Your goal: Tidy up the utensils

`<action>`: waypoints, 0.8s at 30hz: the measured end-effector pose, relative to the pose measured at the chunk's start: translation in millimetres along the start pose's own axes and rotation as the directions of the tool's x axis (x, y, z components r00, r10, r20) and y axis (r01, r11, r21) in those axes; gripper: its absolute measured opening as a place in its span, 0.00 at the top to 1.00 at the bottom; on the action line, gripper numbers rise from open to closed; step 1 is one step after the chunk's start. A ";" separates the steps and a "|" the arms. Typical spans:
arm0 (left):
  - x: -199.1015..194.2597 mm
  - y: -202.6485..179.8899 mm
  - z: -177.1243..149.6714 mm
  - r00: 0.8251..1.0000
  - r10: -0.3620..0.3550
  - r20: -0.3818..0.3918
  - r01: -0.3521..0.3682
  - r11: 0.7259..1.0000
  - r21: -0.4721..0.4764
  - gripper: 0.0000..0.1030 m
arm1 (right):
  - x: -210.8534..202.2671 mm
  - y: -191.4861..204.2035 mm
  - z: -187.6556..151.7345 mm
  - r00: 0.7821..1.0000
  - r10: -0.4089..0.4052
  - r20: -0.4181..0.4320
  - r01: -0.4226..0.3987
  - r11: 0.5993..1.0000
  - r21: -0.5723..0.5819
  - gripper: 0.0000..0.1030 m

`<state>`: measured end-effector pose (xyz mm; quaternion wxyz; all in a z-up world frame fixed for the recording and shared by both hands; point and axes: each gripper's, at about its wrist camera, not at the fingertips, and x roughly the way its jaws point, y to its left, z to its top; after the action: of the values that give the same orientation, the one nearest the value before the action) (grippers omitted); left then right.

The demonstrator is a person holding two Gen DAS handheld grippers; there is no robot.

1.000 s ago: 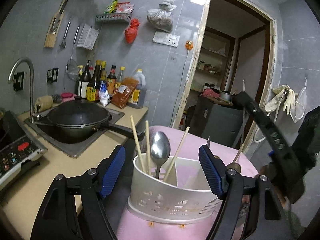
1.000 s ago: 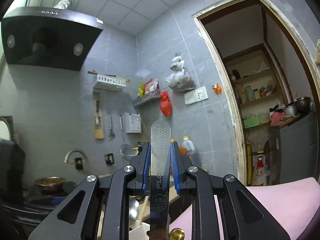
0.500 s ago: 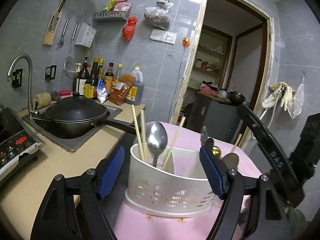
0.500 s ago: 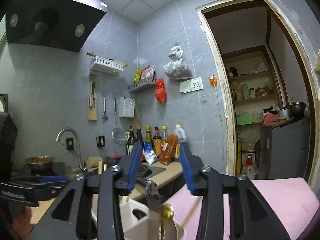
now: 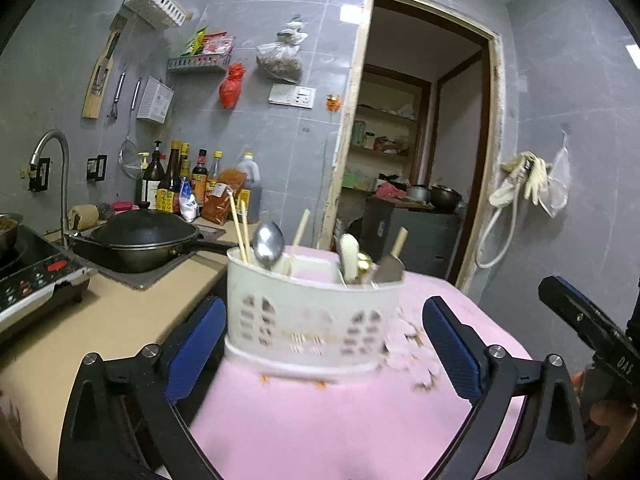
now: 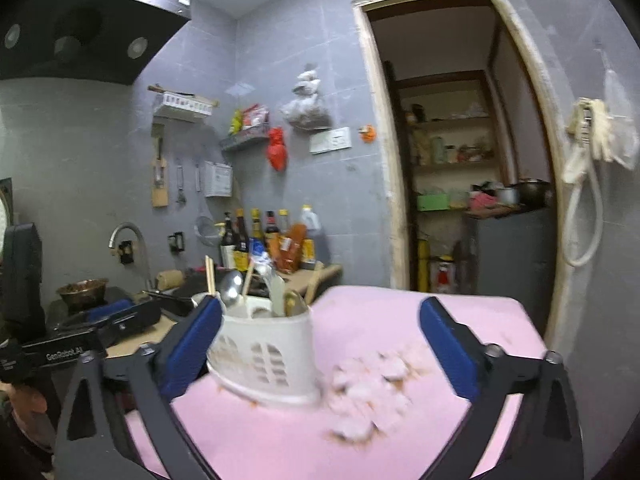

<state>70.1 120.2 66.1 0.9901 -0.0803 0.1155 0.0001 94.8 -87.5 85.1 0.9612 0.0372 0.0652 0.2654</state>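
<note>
- The caddy [image 5: 314, 322] stands upright on the pink mat [image 5: 328, 424], in the left wrist view dead centre, in the right wrist view at about 9 o'clock of centre.
- In it: chopsticks [image 5: 239, 226] and a spoon [image 5: 267, 245] in the left-hand compartment, a pale-handled utensil [image 5: 349, 254] with other handles in the right-hand one.
- Left gripper [image 5: 320, 346]: jaws opening wide, the caddy between them in view but neither pad pressing on it; nothing held.
- Right gripper [image 6: 320, 346]: jaws opening, empty; its left pad overlaps the caddy's near edge in the picture, and whether it touches I cannot tell.
- Step, as I judge it: the release after a drop into the caddy; both tools are free.
- No loose utensil shows on the mat or on the counter [image 5: 92, 332] at 9 o'clock, so the sorting may be near done.
- Next move calls for drawing both grippers clear without nudging the caddy, then looking for any utensil out of view.
</note>
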 end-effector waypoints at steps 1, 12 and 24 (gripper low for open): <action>-3.7 -3.3 -3.6 1.000 -0.003 -0.004 0.003 1.000 0.005 0.04 | -9.8 -2.8 -4.3 1.000 -0.023 -0.009 0.023 1.000 0.007 0.00; -26.7 -22.9 -34.4 0.999 0.013 -0.032 -0.013 1.000 0.021 0.02 | -58.7 -13.5 -31.9 0.984 -0.162 -0.068 0.165 0.985 0.046 0.00; -25.8 -18.1 -41.5 0.998 0.029 -0.047 -0.028 0.999 0.015 0.02 | -63.8 -14.0 -40.3 0.982 -0.174 -0.070 0.178 0.983 0.047 0.00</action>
<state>35.8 96.1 35.0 0.9875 -0.0715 0.1402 0.0116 41.7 -130.8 50.5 0.9769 0.0483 0.1069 0.1785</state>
